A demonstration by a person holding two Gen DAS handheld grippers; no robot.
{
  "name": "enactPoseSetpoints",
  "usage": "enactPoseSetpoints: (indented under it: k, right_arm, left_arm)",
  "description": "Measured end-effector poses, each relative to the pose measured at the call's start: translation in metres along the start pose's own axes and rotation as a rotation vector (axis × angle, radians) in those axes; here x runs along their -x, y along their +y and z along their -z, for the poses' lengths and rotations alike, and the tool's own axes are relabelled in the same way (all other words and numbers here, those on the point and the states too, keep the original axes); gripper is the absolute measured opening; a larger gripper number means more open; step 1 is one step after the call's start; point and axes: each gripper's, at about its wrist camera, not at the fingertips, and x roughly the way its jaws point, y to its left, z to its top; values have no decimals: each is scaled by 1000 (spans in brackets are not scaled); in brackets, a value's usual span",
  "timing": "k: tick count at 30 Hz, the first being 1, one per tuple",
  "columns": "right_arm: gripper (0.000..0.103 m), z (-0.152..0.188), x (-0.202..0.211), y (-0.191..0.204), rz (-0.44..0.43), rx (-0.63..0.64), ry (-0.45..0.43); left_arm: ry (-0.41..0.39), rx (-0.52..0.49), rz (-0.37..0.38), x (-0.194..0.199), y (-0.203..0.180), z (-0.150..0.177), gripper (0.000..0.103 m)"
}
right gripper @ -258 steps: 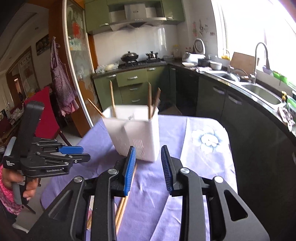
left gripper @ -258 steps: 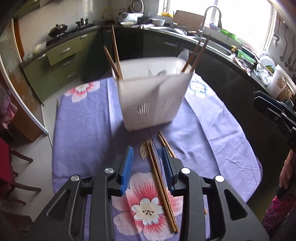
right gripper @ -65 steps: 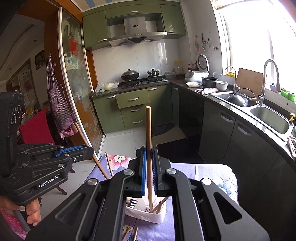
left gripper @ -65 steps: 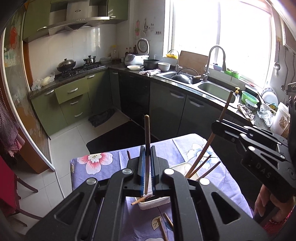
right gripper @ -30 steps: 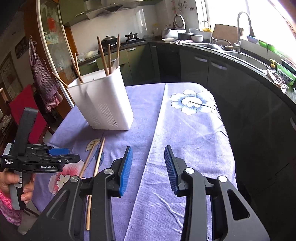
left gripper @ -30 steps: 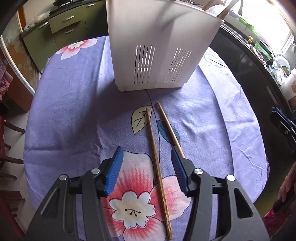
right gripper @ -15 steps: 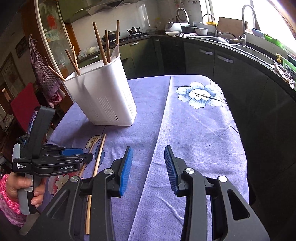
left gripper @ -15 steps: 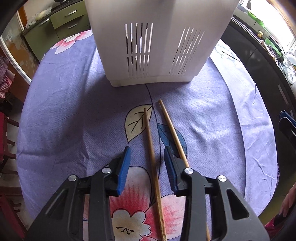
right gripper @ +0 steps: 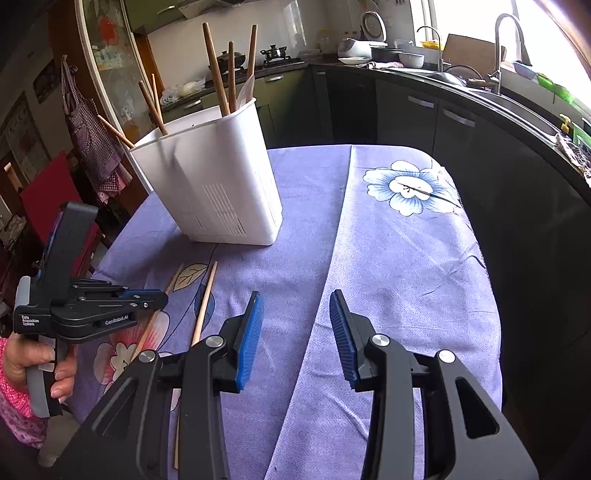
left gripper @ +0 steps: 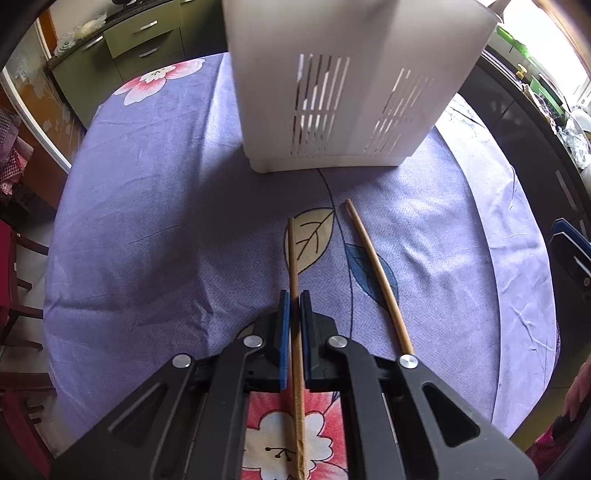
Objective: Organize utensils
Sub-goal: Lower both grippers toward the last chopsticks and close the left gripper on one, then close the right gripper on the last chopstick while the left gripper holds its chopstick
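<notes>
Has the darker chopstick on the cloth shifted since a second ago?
No. The darker chopstick still has its tip at the cream leaf print; only the left gripper changed, its jaws having just closed onto it.

A home kitchen. Dark base cabinets [right gripper: 454,118] curving under a bright window, with a sink and tall tap [right gripper: 504,48]; olive-green drawers [right gripper: 275,92] below a gas hob carrying a pot [right gripper: 231,57]; a rice cooker [right gripper: 373,27] and bowls on the counter; a checked apron [right gripper: 90,136] hanging at left; a flowered purple tablecloth [right gripper: 399,258] over a round table.
</notes>
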Motion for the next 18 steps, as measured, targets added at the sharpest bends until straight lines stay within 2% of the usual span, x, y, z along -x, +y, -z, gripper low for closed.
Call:
enactPoseSetpoints:
  k: [4,9,18]
  right_arm:
    - [38,-1,-13,18,-21,45,30]
    - [38,1,-47,59,-51,139,98]
    - [38,-1,-109,109,-18,230,201]
  left_arm:
    - [-46,18,18,22,16,7,6]
    - [-113,34,28,51,33,17,5]
    - [-157,23,64,72,38,28,5]
